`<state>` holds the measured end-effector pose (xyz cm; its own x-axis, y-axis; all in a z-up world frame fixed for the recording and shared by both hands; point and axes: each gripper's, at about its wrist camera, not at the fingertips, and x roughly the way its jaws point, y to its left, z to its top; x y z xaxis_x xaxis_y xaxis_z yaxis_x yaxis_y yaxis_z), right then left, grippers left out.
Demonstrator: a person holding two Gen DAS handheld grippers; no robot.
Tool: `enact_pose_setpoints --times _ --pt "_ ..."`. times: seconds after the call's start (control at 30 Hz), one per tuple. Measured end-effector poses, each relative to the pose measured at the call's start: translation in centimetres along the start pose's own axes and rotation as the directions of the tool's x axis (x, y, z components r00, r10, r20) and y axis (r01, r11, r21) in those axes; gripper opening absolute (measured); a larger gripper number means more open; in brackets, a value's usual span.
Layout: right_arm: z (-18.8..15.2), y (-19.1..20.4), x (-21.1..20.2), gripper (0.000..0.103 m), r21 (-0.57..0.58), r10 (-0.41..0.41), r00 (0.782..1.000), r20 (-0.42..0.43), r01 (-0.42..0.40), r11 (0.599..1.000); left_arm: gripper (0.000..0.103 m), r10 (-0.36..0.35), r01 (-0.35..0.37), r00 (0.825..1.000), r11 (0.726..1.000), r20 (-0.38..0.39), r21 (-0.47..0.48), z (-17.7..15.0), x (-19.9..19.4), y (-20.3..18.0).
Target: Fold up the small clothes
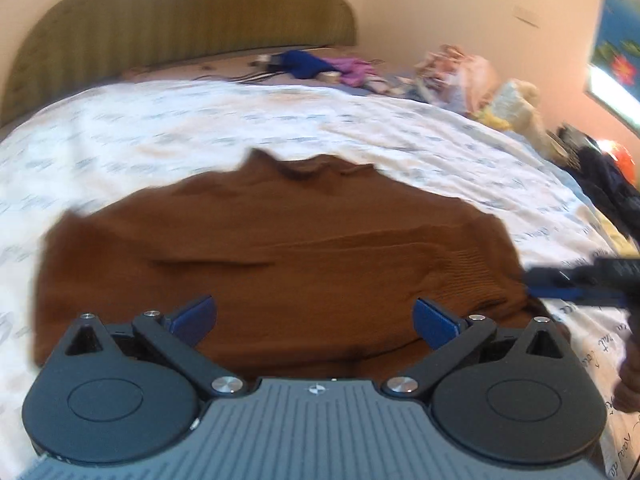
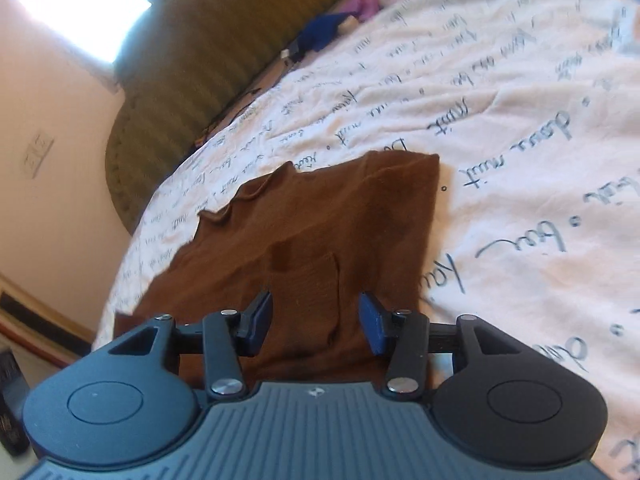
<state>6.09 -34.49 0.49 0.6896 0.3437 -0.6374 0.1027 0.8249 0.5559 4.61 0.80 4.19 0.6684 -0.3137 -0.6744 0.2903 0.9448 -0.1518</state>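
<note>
Status: fold in progress, not finished.

Brown ribbed knit garment [image 1: 276, 256] lies on the bed, on a white bedsheet printed with dark handwriting [image 1: 160, 128]. Its near edge runs under both cameras. The wavy-edged neckline points away toward the green striped padded headboard [image 1: 180, 20].

Done so far, judging from the lie of the cloth: the piece is spread mostly flat and already reads as a compact block. In the right wrist view the far right corner is square and the right edge runs straight, and a layered flap with a ribbed cuff-like end sits on top near the middle. That suggests at least one sleeve or side has been turned in. Which one, I cannot tell.

Left: shallow wrinkles cross the body in the left wrist view, and the left side still spreads wide. I judge a further fold and a smoothing pass are needed.

Left gripper [image 1: 314, 322]: jaws wide apart, holding nothing, hovering above the near part of the cloth.

Right gripper [image 2: 316, 322]: jaws parted, astride the layered flap. No cloth is pinched between them as far as its own view shows. In the left wrist view it shows at the garment's right edge, too blurred to add detail.

Other clothes [image 1: 320, 66] lie heaped near the headboard, well apart, untouched. Both views are motion-blurred.
</note>
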Motion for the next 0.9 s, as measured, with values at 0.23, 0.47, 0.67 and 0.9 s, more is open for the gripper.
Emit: enact_pose_setpoints --times 0.23,0.47,0.67,0.9 --pt "-6.9 1.2 -4.0 0.048 -0.198 -0.051 0.998 -0.048 0.040 0.979 0.103 0.068 -0.073 0.996 0.995 -0.063 -0.072 -7.0 -4.8 7.6" --pt "-11.6 5.8 -6.5 0.051 -0.467 -0.186 0.979 0.083 0.203 0.861 0.103 0.019 -0.020 1.000 0.999 -0.020 -0.050 -10.8 -10.7 4.8" --pt "-16.7 7.7 -5.5 0.075 -0.611 -0.261 0.965 0.000 0.206 0.765 0.103 0.117 -0.104 0.991 0.980 -0.067 0.170 -15.3 -11.1 1.2" --pt "-18.3 6.6 -9.9 0.082 -0.575 -0.279 0.959 0.058 0.260 0.776 0.103 0.097 -0.096 0.991 0.995 -0.091 0.020 -16.3 -14.9 2.9"
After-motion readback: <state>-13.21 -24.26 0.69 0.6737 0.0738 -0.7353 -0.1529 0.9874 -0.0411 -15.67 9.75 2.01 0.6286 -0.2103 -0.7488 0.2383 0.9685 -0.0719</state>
